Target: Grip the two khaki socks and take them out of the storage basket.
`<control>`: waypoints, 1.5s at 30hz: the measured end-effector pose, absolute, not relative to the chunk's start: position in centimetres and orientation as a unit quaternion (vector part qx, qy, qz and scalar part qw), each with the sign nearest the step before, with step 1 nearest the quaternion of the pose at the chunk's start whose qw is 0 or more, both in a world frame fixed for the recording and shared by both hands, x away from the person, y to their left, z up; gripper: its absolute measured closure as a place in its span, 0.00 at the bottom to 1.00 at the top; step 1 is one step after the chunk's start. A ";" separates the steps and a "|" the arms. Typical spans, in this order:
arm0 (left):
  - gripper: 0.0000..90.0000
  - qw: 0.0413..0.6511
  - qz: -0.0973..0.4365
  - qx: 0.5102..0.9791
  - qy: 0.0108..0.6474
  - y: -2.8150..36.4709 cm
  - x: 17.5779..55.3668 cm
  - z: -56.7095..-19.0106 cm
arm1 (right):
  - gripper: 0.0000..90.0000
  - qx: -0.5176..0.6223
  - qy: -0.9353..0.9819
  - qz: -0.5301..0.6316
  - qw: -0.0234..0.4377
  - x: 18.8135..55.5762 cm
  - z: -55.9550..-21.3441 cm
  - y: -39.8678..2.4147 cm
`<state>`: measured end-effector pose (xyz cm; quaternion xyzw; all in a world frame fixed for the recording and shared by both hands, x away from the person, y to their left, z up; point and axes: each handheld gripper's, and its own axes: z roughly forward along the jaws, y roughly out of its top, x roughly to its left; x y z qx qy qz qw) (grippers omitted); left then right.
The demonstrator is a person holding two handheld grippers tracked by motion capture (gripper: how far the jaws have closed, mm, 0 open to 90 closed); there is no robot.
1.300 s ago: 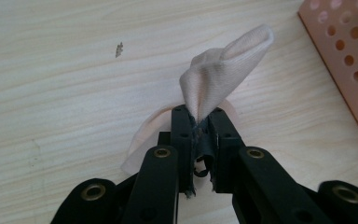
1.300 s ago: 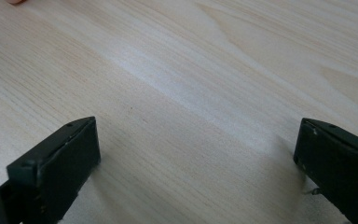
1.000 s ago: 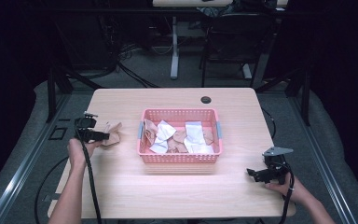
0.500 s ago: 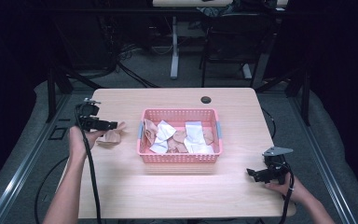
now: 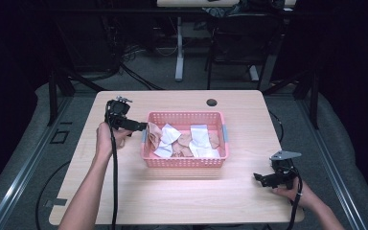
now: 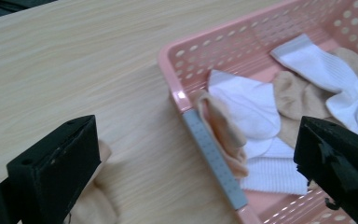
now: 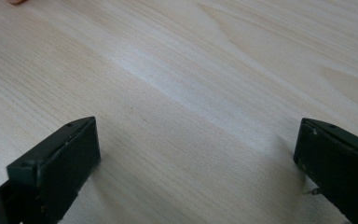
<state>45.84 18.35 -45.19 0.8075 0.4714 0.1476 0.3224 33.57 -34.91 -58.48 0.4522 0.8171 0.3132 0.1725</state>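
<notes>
The bench fills the middle of the high view, and the pink basket sits at its centre with white and tan socks heaped inside. A tan sock hangs over the basket's near short wall, beside the grey handle strip; in the left gripper view it lies just right of centre, its long axis running from upper left to lower right along that rim. The left gripper hovers at the basket's left end in the high view. Its jaws have just been opening and now stand spread wide with nothing pinched, the draped sock lying ahead of them. Another tan piece lies on the bench at the lower left, partly hidden behind the left jaw. The left hand is by far the nearer to the socks. The right gripper rests well apart at the lower right, jaws spread over bare wood.
</notes>
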 end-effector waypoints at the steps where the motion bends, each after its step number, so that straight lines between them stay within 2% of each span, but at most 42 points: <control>1: 0.02 0.325 0.145 0.808 0.469 18.0 46.0 -45.2 | 0.00 0.453 0.817 0.313 0.172 33.6 -58.5 -34.9; 3: 0.05 0.326 0.139 0.812 0.464 17.4 46.3 -45.3 | 0.00 0.452 0.818 0.312 0.172 33.6 -58.5 -34.9; 5: 0.15 0.326 0.133 0.816 0.459 16.8 46.6 -45.3 | 0.00 0.453 0.817 0.313 0.173 33.5 -58.5 -34.9; 8: 0.18 0.320 0.124 0.820 0.458 15.9 47.3 -45.4 | 0.00 0.452 0.817 0.313 0.173 33.5 -58.5 -34.9; 9: 0.23 0.319 0.117 0.822 0.457 15.7 47.6 -45.5 | 0.00 0.452 0.817 0.313 0.173 33.6 -58.5 -34.9; 14: 0.37 0.287 0.111 0.832 0.463 14.6 48.6 -46.1 | 0.00 0.451 0.817 0.316 0.172 33.5 -58.5 -34.9; 17: 0.41 0.271 0.112 0.837 0.462 14.4 48.9 -46.3 | 0.00 0.451 0.818 0.315 0.171 33.5 -58.5 -34.9; 22: 0.54 0.249 0.108 0.844 0.463 14.1 49.6 -46.7 | 0.00 0.451 0.818 0.315 0.171 33.5 -58.5 -34.9; 28: 0.59 0.238 0.108 0.842 0.472 14.2 49.8 -47.0 | 0.00 0.450 0.818 0.313 0.172 33.5 -58.5 -34.9; 33: 0.67 0.231 0.107 0.848 0.466 13.8 49.9 -47.1 | 0.00 0.450 0.818 0.315 0.171 33.5 -58.5 -34.9; 39: 0.83 0.218 0.111 0.853 0.460 13.2 49.9 -47.3 | 0.00 0.450 0.818 0.313 0.172 33.5 -58.5 -34.9; 41: 0.94 0.216 0.108 0.854 0.461 13.1 50.0 -47.3 | 0.00 0.450 0.818 0.314 0.171 33.5 -58.5 -34.9; 45: 0.96 0.211 0.099 0.855 0.463 12.9 50.1 -47.1 | 0.00 0.450 0.818 0.315 0.171 33.5 -58.5 -34.9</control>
